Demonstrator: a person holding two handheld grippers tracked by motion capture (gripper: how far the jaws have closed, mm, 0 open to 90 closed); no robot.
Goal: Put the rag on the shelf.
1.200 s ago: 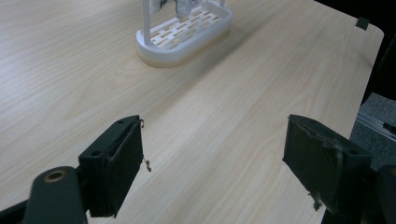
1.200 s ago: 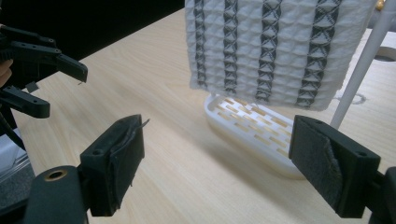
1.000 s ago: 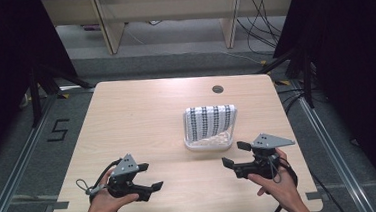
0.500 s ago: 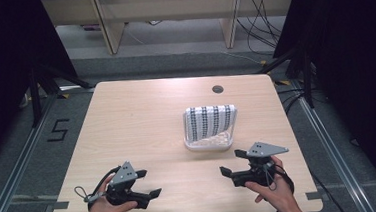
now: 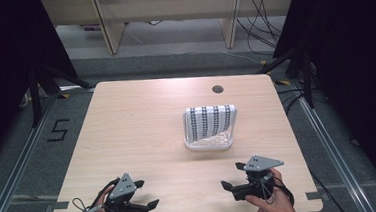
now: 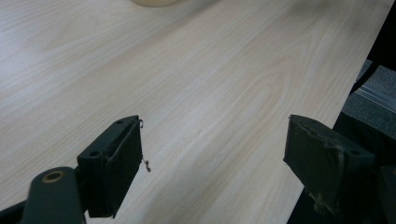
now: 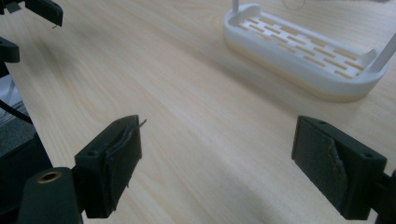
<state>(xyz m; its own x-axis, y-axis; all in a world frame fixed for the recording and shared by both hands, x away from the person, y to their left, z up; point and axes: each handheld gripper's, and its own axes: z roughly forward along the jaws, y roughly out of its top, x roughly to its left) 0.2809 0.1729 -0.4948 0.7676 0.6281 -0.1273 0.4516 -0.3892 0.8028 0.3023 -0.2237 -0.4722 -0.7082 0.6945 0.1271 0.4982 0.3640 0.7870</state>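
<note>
A white slotted rack (image 5: 209, 143) stands right of the table's centre, with a black-and-white patterned cloth (image 5: 210, 121) draped over its upright frame. Its slotted base (image 7: 303, 51) lies ahead and to the right in the right gripper view. My left gripper (image 5: 147, 193) rests low at the near left edge, held in a hand, jaws wide apart and empty (image 6: 212, 163). My right gripper (image 5: 232, 176) sits at the near right, well short of the rack, also open with nothing between its pads (image 7: 217, 163). The left gripper's jaw tips (image 7: 37, 14) appear in the top-left corner of the right gripper view.
The light wooden table (image 5: 142, 124) has a round cable hole (image 5: 218, 89) near its far edge. A cream rim of the rack base (image 6: 154, 2) peeks in at the top of the left gripper view. Dark floor and metal rails surround the table.
Both hands have drawn back toward the near edge of the table, the grippers staying open. The rack and cloth have not moved.
</note>
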